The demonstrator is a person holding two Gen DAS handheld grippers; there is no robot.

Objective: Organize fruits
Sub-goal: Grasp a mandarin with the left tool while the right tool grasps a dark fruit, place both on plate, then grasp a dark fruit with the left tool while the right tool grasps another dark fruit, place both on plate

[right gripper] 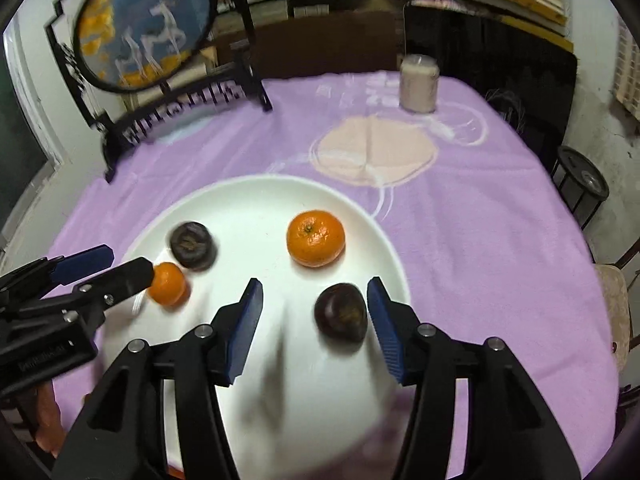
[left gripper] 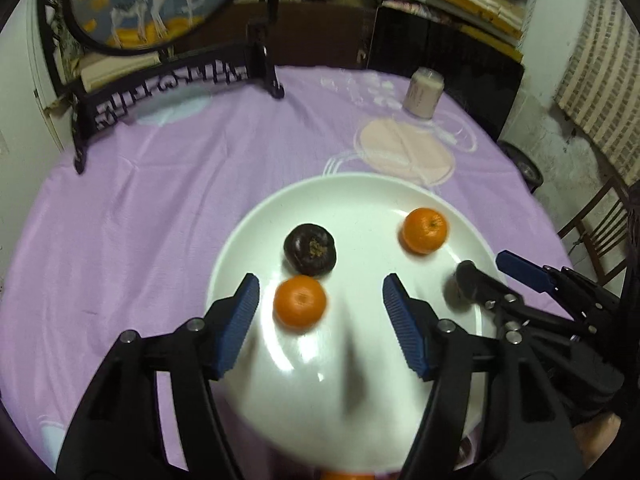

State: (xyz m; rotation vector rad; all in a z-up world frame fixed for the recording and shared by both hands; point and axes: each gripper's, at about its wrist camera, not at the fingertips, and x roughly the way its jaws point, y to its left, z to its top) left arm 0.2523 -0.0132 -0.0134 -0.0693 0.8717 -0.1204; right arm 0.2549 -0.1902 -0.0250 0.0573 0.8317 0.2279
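A white plate [left gripper: 360, 392] sits on a purple tablecloth [left gripper: 140, 208] and carries four fruits. In the left wrist view, the left gripper [left gripper: 320, 292] hangs over the plate with its blue-padded jaws spread wide and nothing between the pads; a small orange [left gripper: 299, 301] lies in the gap, nearer the left pad, apart from both. A dark purple fruit [left gripper: 310, 249] sits just beyond it at 12 o'clock, almost touching. A second orange [left gripper: 425, 230] lies at 2 o'clock on the plate. In the right wrist view, the right gripper [right gripper: 316, 296] is likewise wide open and holds nothing; a second dark fruit [right gripper: 341, 317] rests on the plate between its fingers, close beside the right pad, though whether it touches cannot be told. The larger orange [right gripper: 316, 238] lies at 12 o'clock from it. At 9 o'clock the left gripper's fingertip is near the small orange. A pale jar [right gripper: 419, 83] stands at the far side of the table at 1 o'clock, and a round decorative screen [right gripper: 146, 24] on a black stand is at 11 o'clock.
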